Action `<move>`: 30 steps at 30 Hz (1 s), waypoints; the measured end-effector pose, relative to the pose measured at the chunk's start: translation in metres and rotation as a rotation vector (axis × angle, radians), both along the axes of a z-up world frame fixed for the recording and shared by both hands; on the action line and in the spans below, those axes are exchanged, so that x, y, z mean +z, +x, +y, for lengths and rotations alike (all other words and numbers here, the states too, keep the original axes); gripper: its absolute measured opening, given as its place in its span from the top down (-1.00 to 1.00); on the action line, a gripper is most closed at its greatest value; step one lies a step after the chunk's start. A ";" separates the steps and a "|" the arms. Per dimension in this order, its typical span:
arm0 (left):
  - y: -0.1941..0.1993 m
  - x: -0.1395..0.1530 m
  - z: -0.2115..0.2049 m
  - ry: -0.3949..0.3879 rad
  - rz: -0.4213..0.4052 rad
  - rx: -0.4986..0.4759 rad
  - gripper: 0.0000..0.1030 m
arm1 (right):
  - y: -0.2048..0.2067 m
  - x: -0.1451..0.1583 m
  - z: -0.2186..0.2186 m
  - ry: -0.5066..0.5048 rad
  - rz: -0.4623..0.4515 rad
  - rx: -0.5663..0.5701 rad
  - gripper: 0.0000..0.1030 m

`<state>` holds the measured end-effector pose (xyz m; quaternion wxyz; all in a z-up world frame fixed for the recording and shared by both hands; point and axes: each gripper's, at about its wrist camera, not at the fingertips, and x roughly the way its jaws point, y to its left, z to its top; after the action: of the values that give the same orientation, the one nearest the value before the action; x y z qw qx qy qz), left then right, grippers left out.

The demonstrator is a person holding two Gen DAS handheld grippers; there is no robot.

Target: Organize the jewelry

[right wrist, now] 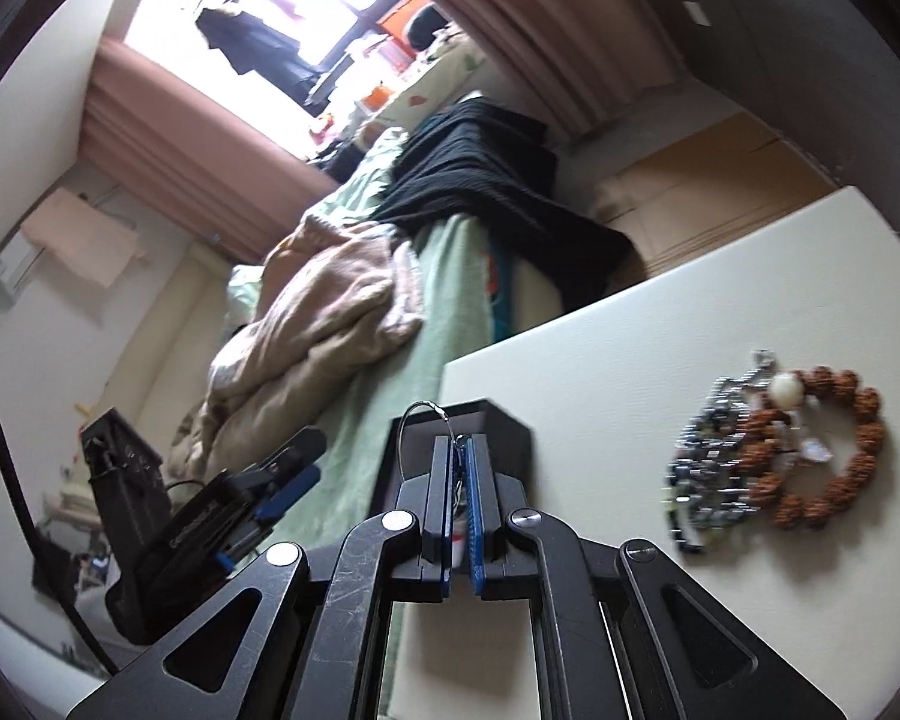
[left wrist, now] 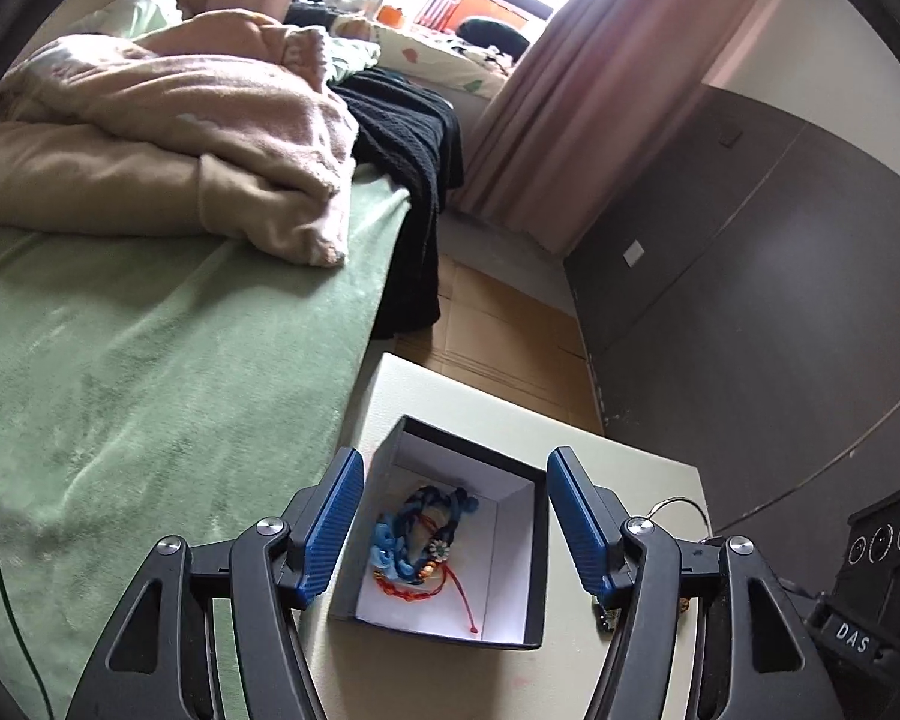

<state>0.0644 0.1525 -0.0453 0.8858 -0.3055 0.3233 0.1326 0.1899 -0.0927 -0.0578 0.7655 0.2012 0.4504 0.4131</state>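
I am holding my left gripper (left wrist: 453, 525) wide apart over the open black box (left wrist: 528, 546) of woven bracelets (left wrist: 423, 540) on the white table (right wrist: 660, 324), while my right gripper (right wrist: 462, 480) is pinching a silver wire bangle (right wrist: 426, 408); beaded bracelets (right wrist: 810, 444) are lying nearby

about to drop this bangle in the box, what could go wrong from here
The right gripper pinches the thin wire bangle only at its edge, so it may twist or slip out before reaching the box. The box is already crowded with cord bracelets, so the bangle could snag them. The bead bracelets lie loose on the table nearby and could get swept.
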 end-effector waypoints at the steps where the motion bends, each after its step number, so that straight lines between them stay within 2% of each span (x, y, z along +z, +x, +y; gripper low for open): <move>1: -0.002 0.000 0.003 0.006 0.002 0.019 -0.25 | -0.002 0.001 0.009 0.004 -0.004 0.017 0.89; 4: -0.007 0.004 0.010 0.018 -0.007 0.056 -0.25 | -0.003 0.001 0.032 0.038 0.023 0.074 0.89; 6: -0.008 0.004 0.012 0.013 -0.009 0.067 -0.25 | -0.004 0.001 0.052 0.003 0.010 0.111 0.89; 8: -0.007 0.003 0.012 0.012 -0.003 0.070 -0.25 | -0.003 -0.009 0.065 -0.083 0.039 0.131 0.63; 9: -0.006 0.002 0.012 0.011 -0.002 0.068 -0.25 | -0.002 -0.016 0.067 -0.117 0.062 0.123 0.21; 10: -0.004 0.002 0.010 0.009 -0.001 0.060 -0.25 | -0.002 -0.021 0.062 -0.139 0.066 0.086 -0.01; 14: 0.004 0.000 -0.001 0.011 0.002 0.029 -0.25 | 0.000 -0.018 0.035 -0.170 0.051 0.031 -0.02; 15: 0.006 0.000 -0.005 0.015 0.003 0.019 -0.25 | 0.001 -0.015 0.026 -0.168 0.044 0.014 -0.07; 16: 0.009 0.000 -0.011 0.018 0.004 0.005 -0.25 | 0.000 -0.013 0.015 -0.173 0.034 -0.013 -0.23; 18: 0.014 0.000 -0.022 0.022 0.003 -0.024 -0.25 | -0.001 -0.008 -0.006 -0.180 0.019 -0.066 -0.38; 25: 0.037 -0.004 -0.068 0.060 0.032 -0.140 -0.25 | 0.010 -0.010 -0.070 -0.275 0.074 -0.188 -0.38; 30: 0.049 -0.009 -0.094 0.083 0.045 -0.192 -0.25 | 0.018 -0.012 -0.107 -0.285 0.105 -0.253 -0.38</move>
<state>0.1131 0.0582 -0.0543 0.8988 -0.2330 0.3651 0.0670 0.2083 -0.1996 -0.0701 0.8074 0.1673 0.5149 0.2344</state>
